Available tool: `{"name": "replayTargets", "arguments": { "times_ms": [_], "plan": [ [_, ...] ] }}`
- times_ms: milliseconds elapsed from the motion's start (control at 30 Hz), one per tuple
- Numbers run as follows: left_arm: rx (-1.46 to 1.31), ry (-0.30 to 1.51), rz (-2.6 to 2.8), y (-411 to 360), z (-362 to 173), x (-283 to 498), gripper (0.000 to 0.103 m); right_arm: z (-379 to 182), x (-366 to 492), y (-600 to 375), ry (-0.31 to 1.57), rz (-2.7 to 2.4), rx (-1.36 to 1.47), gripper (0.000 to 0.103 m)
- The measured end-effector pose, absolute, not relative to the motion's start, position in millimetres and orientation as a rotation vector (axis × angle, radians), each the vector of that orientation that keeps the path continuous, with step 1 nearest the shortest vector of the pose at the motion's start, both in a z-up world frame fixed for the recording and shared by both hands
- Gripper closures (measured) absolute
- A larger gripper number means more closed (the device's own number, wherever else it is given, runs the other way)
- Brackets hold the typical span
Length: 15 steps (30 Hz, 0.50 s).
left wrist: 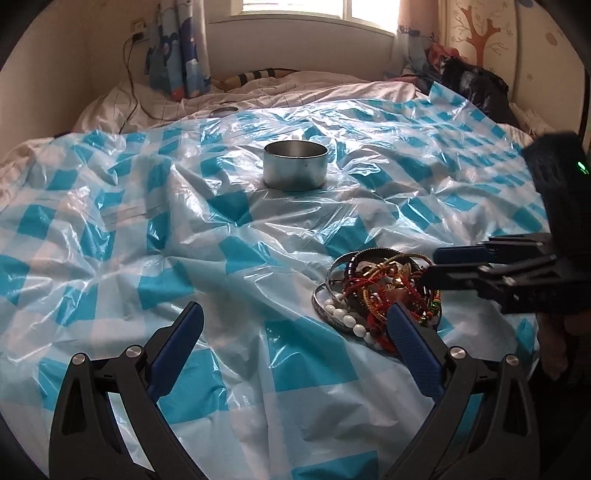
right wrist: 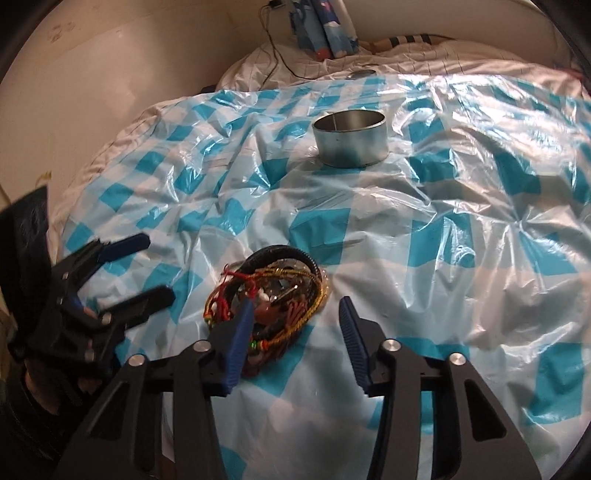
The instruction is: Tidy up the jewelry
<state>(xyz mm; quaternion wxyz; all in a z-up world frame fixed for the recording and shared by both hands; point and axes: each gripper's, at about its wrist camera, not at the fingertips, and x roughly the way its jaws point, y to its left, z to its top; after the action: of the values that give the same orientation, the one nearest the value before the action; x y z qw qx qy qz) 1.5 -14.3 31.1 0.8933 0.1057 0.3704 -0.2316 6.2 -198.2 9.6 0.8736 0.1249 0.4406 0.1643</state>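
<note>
Both grippers hang over a crumpled blue-checked plastic sheet (left wrist: 229, 258) spread on a bed. At the bottom of the left wrist view, the left gripper (left wrist: 295, 325) stands wide open with nothing between its blue pads; its right pad just overlaps the near edge of the jewelry pile (left wrist: 376, 291), though whether it touches I cannot tell. In the right wrist view the right gripper (right wrist: 295, 314) has its jaws partly apart, gripping nothing: its left finger (right wrist: 240, 332) lies over the right side of the pile (right wrist: 269, 291), its other finger over bare sheet.

That pile is a tangle of bangles, red and gold cords and white beads (left wrist: 347, 319), lying on the sheet at lower right in the left view and lower centre in the right view. Further up, well apart from it, an open metal tin (left wrist: 295, 166) stands upright, with wrinkled sheet clear all around it.

Left and centre of the sheet are open room. At the top the sheet ends on white bedding (left wrist: 155, 107) near a wall.

Only the left view shows the window (left wrist: 314, 11) and a tree decal (left wrist: 480, 33) at upper right, plus the right gripper (left wrist: 439, 266) reaching in sideways at the pile's far side. Only the right view shows the left gripper (right wrist: 155, 266) from the side, at the left edge of the frame.
</note>
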Motion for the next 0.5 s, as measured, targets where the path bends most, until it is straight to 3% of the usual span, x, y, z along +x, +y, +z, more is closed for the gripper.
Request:
{"name": "replayTargets", "arguments": {
  "times_ms": [200,500],
  "plan": [
    [0.264,0.761,-0.504,-23.3,30.0,-3.6,0.008,0.7,11.4,-211.6,0.94,0.357,0.374,0.094],
    [0.158,0.795,-0.661,-27.6,32.1,-8.4,0.008,37.4,-6.3,-236.8,0.723,0.449,0.523,0.099]
  ]
}}
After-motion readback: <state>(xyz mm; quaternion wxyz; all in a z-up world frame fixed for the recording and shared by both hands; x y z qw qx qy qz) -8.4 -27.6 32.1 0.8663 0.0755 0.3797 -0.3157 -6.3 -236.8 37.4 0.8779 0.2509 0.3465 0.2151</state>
